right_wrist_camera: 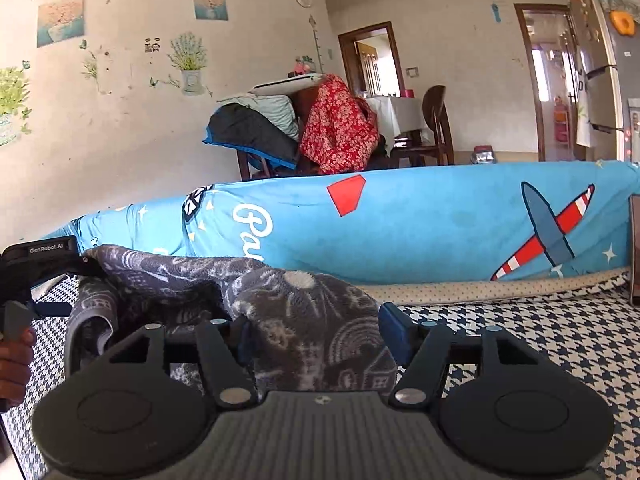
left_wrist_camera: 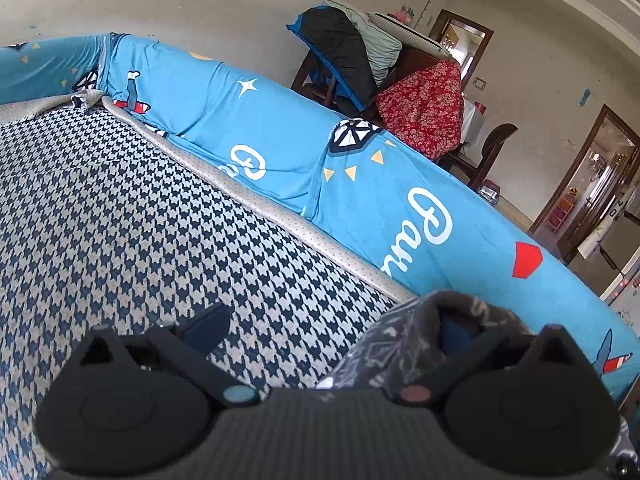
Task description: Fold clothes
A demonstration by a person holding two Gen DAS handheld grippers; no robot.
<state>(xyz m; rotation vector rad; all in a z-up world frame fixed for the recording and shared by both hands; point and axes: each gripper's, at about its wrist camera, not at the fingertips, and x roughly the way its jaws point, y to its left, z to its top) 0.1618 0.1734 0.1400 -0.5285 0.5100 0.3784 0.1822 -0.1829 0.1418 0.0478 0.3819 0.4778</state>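
Note:
A grey fleece garment [right_wrist_camera: 304, 320] with a white line print lies bunched on the houndstooth bed surface [right_wrist_camera: 540, 344]. In the right wrist view my right gripper [right_wrist_camera: 320, 334] has the bunch between its fingers, which stand well apart; the right pad [right_wrist_camera: 396, 332] shows beside the cloth, and the left pad is hidden by it. In the left wrist view my left gripper [left_wrist_camera: 332, 328] is wide open. A fold of the same garment [left_wrist_camera: 404, 340] drapes over its right finger, and its left pad [left_wrist_camera: 208, 324] is bare over the bed surface [left_wrist_camera: 140, 220].
A long blue bolster [left_wrist_camera: 280, 140] [right_wrist_camera: 420, 220] with a cartoon print runs along the far edge of the bed. Behind it stand wooden chairs piled with clothes [right_wrist_camera: 336, 128]. A person's hand [right_wrist_camera: 14, 360] holds the left gripper at the left edge.

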